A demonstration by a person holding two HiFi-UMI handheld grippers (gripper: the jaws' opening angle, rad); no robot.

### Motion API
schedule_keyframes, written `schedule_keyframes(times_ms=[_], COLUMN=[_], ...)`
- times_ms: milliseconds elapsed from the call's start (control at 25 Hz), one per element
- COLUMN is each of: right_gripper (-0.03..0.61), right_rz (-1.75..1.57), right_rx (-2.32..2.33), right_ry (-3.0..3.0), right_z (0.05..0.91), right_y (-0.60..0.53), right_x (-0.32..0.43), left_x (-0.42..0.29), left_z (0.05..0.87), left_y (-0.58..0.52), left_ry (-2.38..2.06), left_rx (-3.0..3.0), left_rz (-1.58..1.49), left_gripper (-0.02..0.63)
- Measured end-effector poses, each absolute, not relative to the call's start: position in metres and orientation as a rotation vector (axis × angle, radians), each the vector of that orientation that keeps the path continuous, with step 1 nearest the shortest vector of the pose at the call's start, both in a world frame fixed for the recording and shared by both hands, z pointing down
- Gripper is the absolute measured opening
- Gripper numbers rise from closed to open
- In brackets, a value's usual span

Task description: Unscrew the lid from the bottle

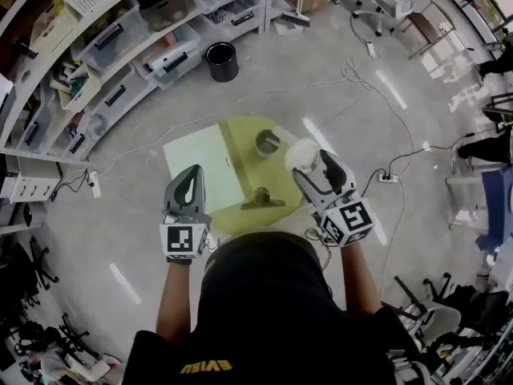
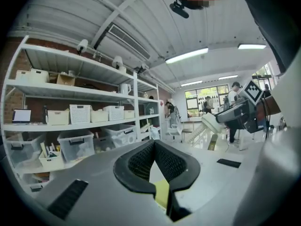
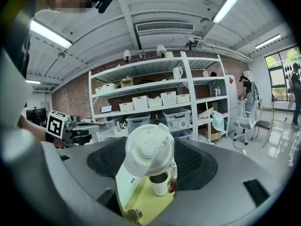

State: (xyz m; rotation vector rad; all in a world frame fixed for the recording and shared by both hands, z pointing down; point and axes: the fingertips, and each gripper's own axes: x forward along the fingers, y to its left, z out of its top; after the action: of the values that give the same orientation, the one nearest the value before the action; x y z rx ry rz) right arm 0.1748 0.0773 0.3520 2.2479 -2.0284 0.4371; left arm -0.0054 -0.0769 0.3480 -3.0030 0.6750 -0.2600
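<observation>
The bottle [image 1: 267,143] stands upright with its mouth uncovered on the far part of a round yellow table [image 1: 240,219]. Its white lid [image 1: 303,154] hangs just right of it, off the bottle, and my right gripper [image 1: 314,165] is shut on it. In the right gripper view the lid [image 3: 149,149] sits tilted between the jaws of the right gripper [image 3: 151,160], above the bottle [image 3: 160,182]. Over the table's left edge, well left of the bottle, my left gripper [image 1: 190,171] is shut with nothing in it. In the left gripper view the left gripper [image 2: 154,144] has its tips meeting.
A pale green sheet [image 1: 200,167] covers the table's left part and a metal clamp [image 1: 260,200] lies near its front. On the floor are a black bucket [image 1: 222,61], cables and a power strip [image 1: 388,178]. Shelves with bins [image 1: 120,46] run along the left.
</observation>
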Motion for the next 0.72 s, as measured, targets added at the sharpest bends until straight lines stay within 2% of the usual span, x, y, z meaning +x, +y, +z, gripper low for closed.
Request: schedule_keyframes(times_ms=[720], right_gripper=[0.319], right_rz=[0.405], right_rx=[2.204], right_ry=[-2.005], right_z=[0.343], right_y=[0.064], right_x=[0.187], left_x=[-0.005], left_z=[0.357], left_y=[-0.087], left_ry=[0.661], left_rx=[-3.014], left_rz=[-0.279], left_gripper=[0.018])
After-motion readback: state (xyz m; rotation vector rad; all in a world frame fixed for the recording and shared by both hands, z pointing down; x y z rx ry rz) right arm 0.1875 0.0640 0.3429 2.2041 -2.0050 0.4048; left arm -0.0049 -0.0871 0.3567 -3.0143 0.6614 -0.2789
